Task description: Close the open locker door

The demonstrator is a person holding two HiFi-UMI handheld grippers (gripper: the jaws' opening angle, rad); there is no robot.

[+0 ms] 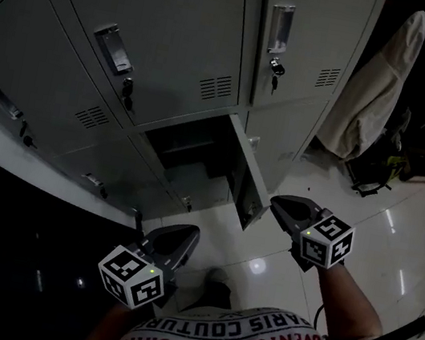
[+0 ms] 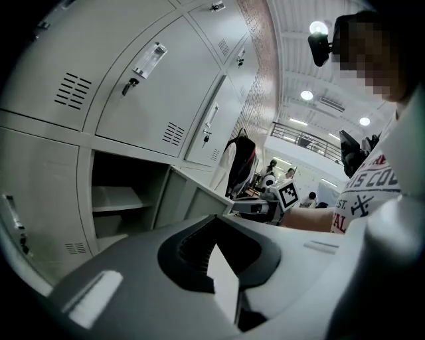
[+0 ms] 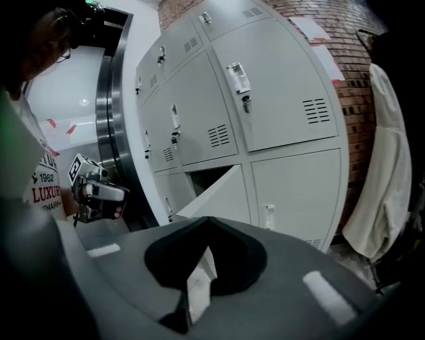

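The grey lockers (image 1: 164, 26) fill the upper head view. One bottom-row compartment (image 1: 187, 152) stands open, with a shelf inside. Its door (image 1: 245, 177) swings out toward me, edge-on. My right gripper (image 1: 278, 204) hangs just right of the door's free edge, apart from it, jaws shut and empty. My left gripper (image 1: 189, 235) is lower and left, in front of the opening, also shut and empty. In the left gripper view the open compartment (image 2: 119, 199) and door (image 2: 192, 192) lie beyond the gripper (image 2: 216, 219). The right gripper view has the door (image 3: 216, 196) above the gripper (image 3: 209, 220).
A pale coat (image 1: 373, 88) hangs right of the lockers, with dark clutter (image 1: 380, 166) on the glossy tiled floor (image 1: 397, 230) beneath. Keys (image 1: 277, 69) dangle from a lock above the open door. A dark steel column (image 3: 109, 119) stands left of the lockers.
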